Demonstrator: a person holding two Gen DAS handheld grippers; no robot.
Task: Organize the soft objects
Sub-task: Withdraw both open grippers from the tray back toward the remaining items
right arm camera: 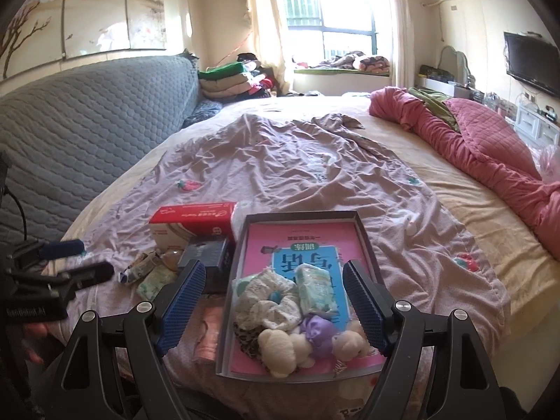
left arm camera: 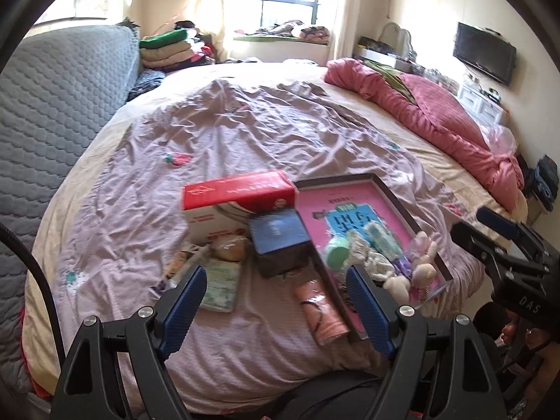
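Soft toys [right arm camera: 297, 346] on pink book [right arm camera: 266, 241]; "DAS" on right tongs [left arm camera: 490, 225].

bed sheet [right arm camera: 315, 161]: thin cloth, matt, full of wrinkles
tray [right arm camera: 241, 245]: dark rim, smooth; glossy pink paper inside
plush toys [right arm camera: 280, 346]: fluffy, soft, cream
red box [right arm camera: 192, 220]: smooth card, a bit shiny
sofa cover [right arm camera: 87, 119]: grey padded cloth, bumpy
pink blanket [right arm camera: 490, 147]: thick matt cloth
gripper pads [right arm camera: 185, 297]: blue, ribbed, rough
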